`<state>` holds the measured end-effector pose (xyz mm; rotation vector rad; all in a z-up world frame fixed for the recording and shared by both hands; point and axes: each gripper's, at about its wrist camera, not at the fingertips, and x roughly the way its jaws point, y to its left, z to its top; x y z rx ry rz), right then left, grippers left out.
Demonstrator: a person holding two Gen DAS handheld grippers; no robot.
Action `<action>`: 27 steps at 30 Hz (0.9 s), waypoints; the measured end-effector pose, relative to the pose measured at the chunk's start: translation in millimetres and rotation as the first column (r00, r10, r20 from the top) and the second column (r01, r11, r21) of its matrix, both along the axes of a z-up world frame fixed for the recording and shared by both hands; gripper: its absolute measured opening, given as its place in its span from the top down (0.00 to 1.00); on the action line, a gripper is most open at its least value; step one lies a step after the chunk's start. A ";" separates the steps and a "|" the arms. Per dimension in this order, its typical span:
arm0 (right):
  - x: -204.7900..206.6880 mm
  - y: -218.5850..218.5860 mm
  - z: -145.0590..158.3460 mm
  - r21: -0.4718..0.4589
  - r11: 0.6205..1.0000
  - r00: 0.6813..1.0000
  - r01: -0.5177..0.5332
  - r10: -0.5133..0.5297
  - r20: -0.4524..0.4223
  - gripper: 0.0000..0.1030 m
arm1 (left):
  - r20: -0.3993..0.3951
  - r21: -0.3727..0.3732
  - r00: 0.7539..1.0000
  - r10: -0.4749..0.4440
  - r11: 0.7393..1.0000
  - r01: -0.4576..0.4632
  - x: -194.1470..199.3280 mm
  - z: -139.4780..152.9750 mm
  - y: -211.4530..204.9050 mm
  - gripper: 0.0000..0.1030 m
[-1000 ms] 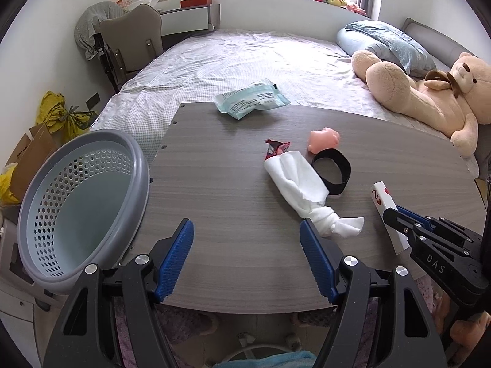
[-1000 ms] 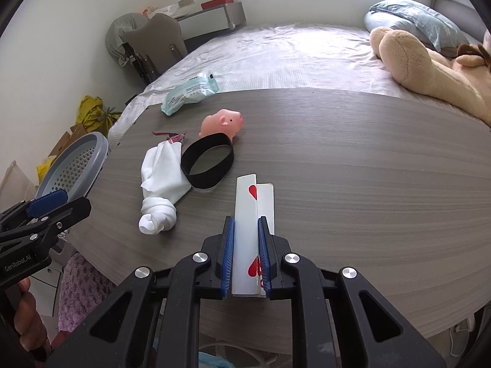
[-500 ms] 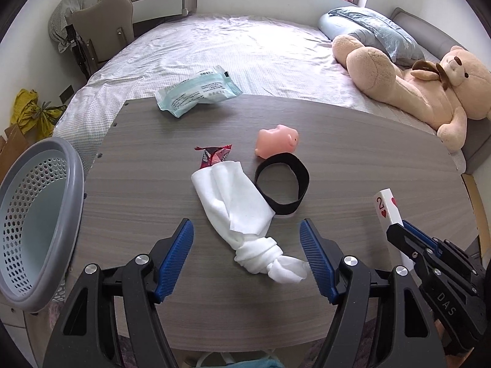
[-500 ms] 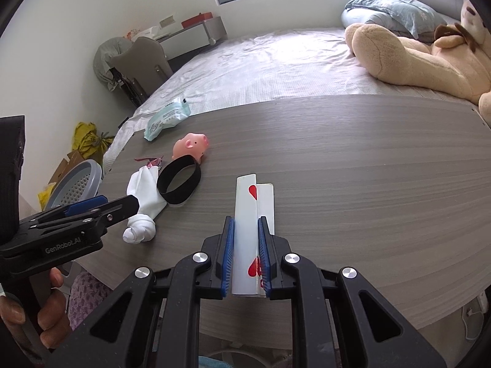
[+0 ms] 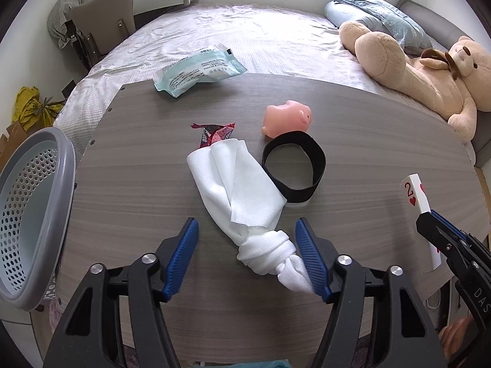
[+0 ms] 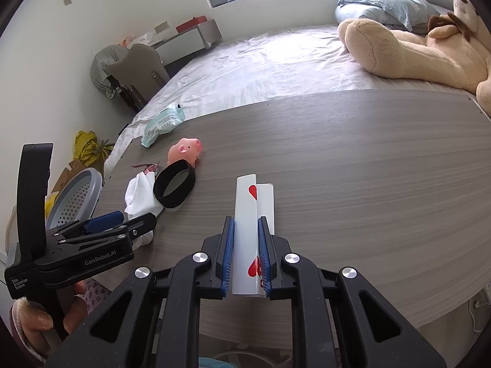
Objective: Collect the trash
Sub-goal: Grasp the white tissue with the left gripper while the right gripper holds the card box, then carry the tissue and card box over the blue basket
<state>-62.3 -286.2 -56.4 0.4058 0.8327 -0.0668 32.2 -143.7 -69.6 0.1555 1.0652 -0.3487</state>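
Note:
A knotted white tissue point(image 5: 245, 202) lies on the wooden table point(image 5: 138, 190), its knotted end between the fingers of my open left gripper point(image 5: 247, 251). A red candy wrapper point(image 5: 214, 130) pokes out at its far end. A teal wipes packet point(image 5: 196, 70) lies at the table's far edge. My right gripper point(image 6: 246, 245) is shut on folded playing cards point(image 6: 245, 211) with red hearts, held above the table; they also show in the left wrist view point(image 5: 415, 194). The tissue shows in the right wrist view point(image 6: 139, 196) too.
A grey perforated basket point(image 5: 33, 214) stands off the table's left edge. A pink pig toy point(image 5: 287, 119) and a black band point(image 5: 294, 168) lie beside the tissue. Behind the table are a bed with a teddy bear point(image 5: 423, 70) and a chair point(image 5: 104, 21).
My left gripper has moved right and forward from beside the basket until its open fingers straddle the tissue's knot. The right gripper still holds the cards, shifted slightly right.

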 end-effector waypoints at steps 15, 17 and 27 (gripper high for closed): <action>-1.7 8.2 4.9 -0.008 1.000 1.000 -0.008 0.008 0.002 0.84 | 0.023 -0.044 1.000 -0.003 0.999 0.004 -9.7 9.8 18.8 0.67; -2.2 11.9 7.0 -0.013 1.000 1.000 -0.013 0.013 0.004 0.84 | 0.042 -0.045 0.999 0.005 0.999 -0.003 -11.7 15.6 24.5 0.67; -3.6 41.7 21.5 -0.029 0.998 0.998 -0.059 0.059 0.021 0.84 | 0.143 -0.040 0.989 0.035 0.999 -0.029 -30.1 42.6 55.0 0.67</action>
